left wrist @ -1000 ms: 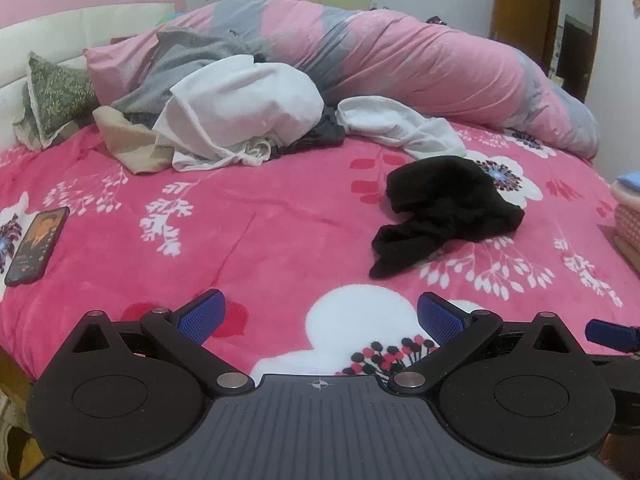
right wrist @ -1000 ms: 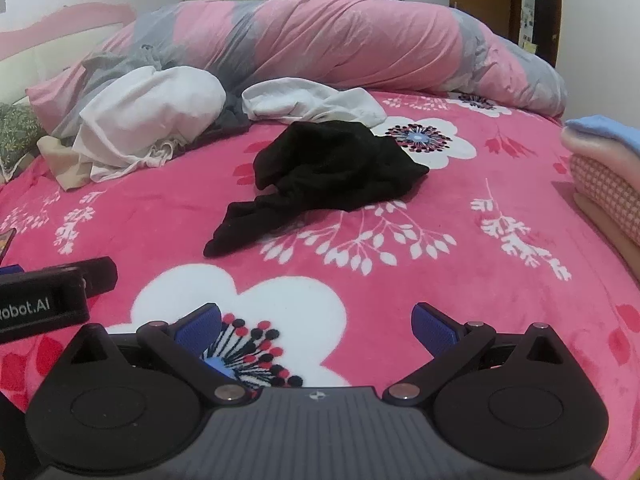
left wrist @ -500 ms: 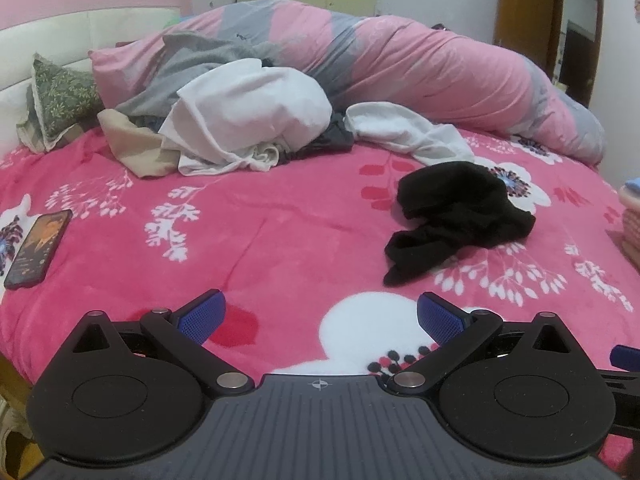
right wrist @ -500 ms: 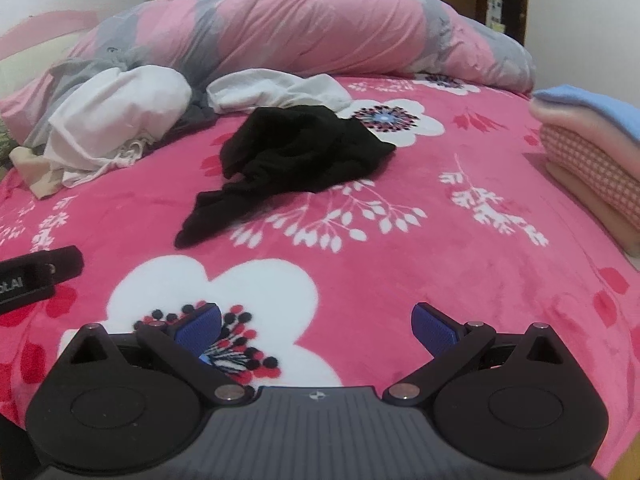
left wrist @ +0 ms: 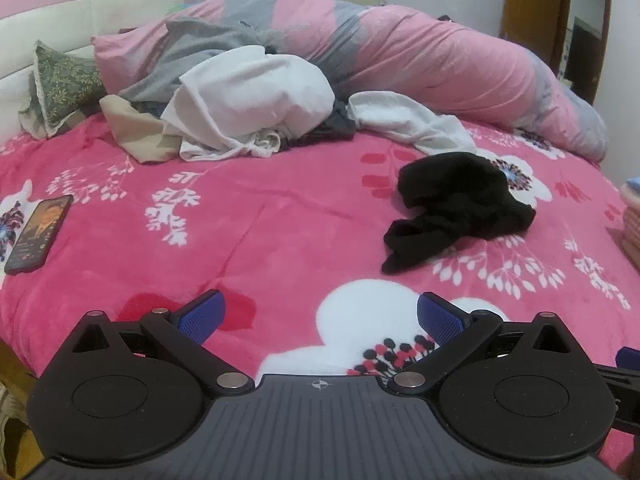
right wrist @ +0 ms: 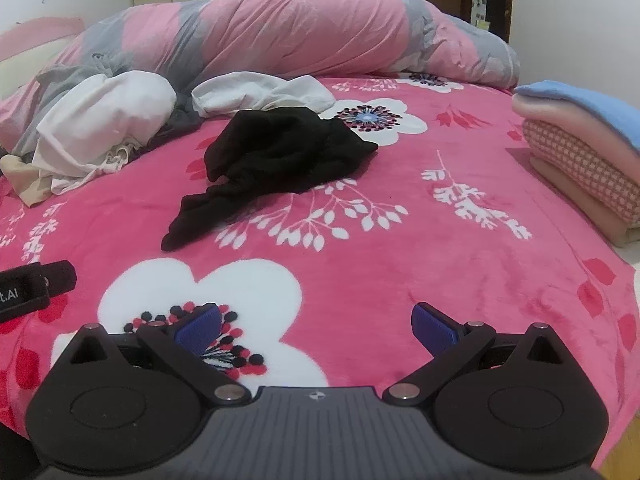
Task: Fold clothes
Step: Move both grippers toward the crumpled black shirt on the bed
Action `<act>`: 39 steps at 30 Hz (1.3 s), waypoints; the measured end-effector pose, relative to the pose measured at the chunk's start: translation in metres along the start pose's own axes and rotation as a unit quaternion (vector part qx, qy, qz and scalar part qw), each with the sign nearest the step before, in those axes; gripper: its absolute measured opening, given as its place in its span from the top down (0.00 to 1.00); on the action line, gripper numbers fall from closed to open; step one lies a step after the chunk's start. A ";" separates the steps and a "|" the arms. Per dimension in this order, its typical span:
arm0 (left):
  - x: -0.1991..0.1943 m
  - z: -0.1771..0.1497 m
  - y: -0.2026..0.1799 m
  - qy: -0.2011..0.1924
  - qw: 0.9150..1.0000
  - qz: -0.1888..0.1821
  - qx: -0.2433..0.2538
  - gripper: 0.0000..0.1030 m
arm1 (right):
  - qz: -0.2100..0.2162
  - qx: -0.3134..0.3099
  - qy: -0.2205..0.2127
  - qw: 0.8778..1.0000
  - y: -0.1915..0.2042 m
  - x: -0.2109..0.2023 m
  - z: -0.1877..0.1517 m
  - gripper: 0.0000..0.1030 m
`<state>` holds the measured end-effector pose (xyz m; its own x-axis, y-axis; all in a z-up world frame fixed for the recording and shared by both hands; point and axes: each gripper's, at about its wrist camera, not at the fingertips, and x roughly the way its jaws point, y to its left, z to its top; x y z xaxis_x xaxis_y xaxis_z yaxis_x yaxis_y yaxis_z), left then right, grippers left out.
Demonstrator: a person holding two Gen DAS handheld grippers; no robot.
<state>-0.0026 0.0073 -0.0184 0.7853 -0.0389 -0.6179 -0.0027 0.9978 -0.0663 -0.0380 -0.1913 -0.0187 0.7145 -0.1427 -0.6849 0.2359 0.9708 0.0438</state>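
Clothes for folding wait on a pink floral blanket (right wrist: 400, 264). Nearest, the left gripper (left wrist: 319, 316) and right gripper (right wrist: 316, 326) hover with jaws spread wide, both empty, over bare blanket that leaves room to spread a garment. Ahead, 1 crumpled black garment (right wrist: 276, 152) lies apart. A folded stack (right wrist: 584, 152) hugs the right edge; beyond, an unsorted pile (left wrist: 240, 100) rests against a rolled duvet (right wrist: 304, 28).

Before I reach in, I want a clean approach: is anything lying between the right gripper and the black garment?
Nothing visible: only bare pink blanket lies between the open right gripper and the black garment.
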 end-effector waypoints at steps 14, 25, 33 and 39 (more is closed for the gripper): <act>0.003 0.002 -0.001 0.012 1.000 0.014 0.002 0.00 | -0.003 -0.006 -0.001 1.000 0.004 -0.002 -0.002 0.00; 0.004 0.003 -0.006 0.012 1.000 0.018 0.008 0.00 | -0.002 -0.004 0.003 1.000 0.003 0.000 -0.002 0.00; 0.005 0.006 -0.007 0.013 1.000 0.021 0.009 0.00 | -0.001 -0.004 0.002 1.000 0.003 0.002 0.000 0.00; 0.007 0.008 -0.008 0.016 1.000 0.009 0.018 0.00 | 0.000 -0.003 0.001 1.000 0.003 0.003 0.003 0.00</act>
<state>0.0075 -0.0010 -0.0156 0.7647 -0.0225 -0.6440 0.0061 0.9996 -0.0277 -0.0329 -0.1892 -0.0183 0.7132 -0.1427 -0.6862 0.2320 0.9719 0.0390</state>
